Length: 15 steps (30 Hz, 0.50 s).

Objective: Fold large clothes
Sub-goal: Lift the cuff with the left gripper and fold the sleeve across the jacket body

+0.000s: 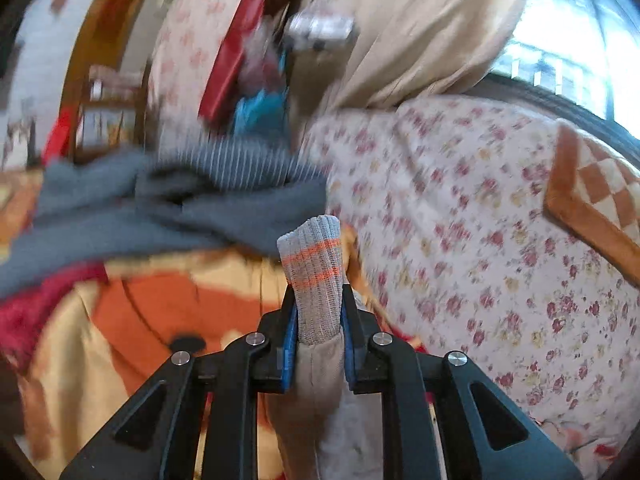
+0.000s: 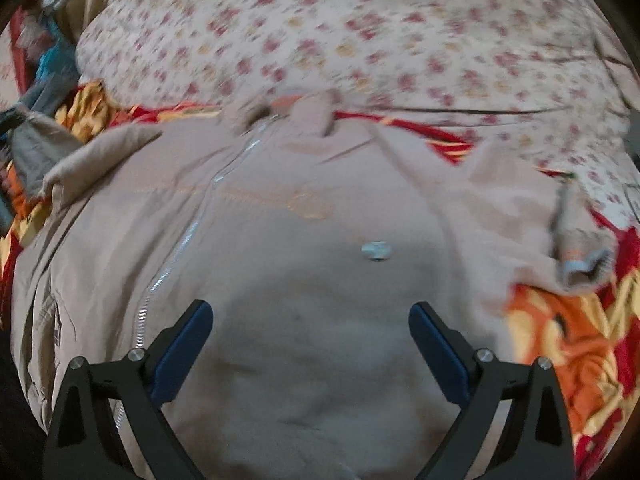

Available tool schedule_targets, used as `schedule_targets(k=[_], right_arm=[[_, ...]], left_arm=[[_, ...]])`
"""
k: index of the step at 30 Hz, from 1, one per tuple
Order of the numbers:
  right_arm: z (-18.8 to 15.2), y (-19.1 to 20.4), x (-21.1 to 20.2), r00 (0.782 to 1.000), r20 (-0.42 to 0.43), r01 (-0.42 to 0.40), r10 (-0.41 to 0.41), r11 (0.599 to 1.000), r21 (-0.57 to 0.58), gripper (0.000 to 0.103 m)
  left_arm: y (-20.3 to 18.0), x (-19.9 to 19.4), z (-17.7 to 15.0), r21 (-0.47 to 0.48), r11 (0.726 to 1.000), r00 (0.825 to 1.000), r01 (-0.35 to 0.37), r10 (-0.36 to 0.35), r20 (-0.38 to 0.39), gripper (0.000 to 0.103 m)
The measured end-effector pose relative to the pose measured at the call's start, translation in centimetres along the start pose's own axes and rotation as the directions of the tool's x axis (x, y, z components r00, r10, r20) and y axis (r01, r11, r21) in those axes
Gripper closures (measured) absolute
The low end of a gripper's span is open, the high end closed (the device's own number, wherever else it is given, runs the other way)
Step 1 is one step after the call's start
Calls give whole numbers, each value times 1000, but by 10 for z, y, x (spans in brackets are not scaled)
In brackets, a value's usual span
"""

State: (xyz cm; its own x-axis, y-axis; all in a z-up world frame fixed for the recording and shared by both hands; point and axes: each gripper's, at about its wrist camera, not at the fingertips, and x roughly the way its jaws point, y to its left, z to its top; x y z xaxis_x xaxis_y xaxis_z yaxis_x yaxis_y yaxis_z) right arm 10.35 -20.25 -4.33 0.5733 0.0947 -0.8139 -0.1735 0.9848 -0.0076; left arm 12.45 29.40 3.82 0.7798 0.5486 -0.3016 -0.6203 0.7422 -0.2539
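Jacket (image 2: pixel 304 248) spread zip-up on bed, floral quilt (image 2: pixel 360 32) at far side. Left gripper (image 1: pixel 318 320) clenched on ribbed cuff (image 1: pixel 316 256), sleeve raised. Right gripper (image 2: pixel 310 320) released, hovering above jacket's near part. Risk: narrow cuff hold slips, or pull drags body out of flat.

No readable text, label, brand or number; both views blurred.
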Motion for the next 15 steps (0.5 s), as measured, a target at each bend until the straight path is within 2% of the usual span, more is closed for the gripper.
schedule_targets(k=[2, 6, 8, 12, 15], right_arm=[[-5, -19, -14, 1000, 23, 16, -17, 999, 37, 3], [-17, -59, -29, 997, 52, 46, -52, 993, 110, 3], [-22, -78, -30, 997, 46, 51, -59, 988, 146, 3], [-33, -109, -36, 996, 58, 60, -73, 977, 202, 3], [-39, -129, -41, 994, 73, 56, -77, 965, 255, 3]], left_arm=[[-6, -11, 7, 37, 999, 998, 1, -4, 69, 92], [-17, 0, 32, 112, 992, 998, 50, -54, 32, 92], [-17, 5, 50, 122, 991, 999, 47, -50, 19, 92], [7, -7, 83, 77, 995, 996, -64, 58, 68, 92], [31, -13, 95, 34, 987, 984, -160, 156, 87, 92]])
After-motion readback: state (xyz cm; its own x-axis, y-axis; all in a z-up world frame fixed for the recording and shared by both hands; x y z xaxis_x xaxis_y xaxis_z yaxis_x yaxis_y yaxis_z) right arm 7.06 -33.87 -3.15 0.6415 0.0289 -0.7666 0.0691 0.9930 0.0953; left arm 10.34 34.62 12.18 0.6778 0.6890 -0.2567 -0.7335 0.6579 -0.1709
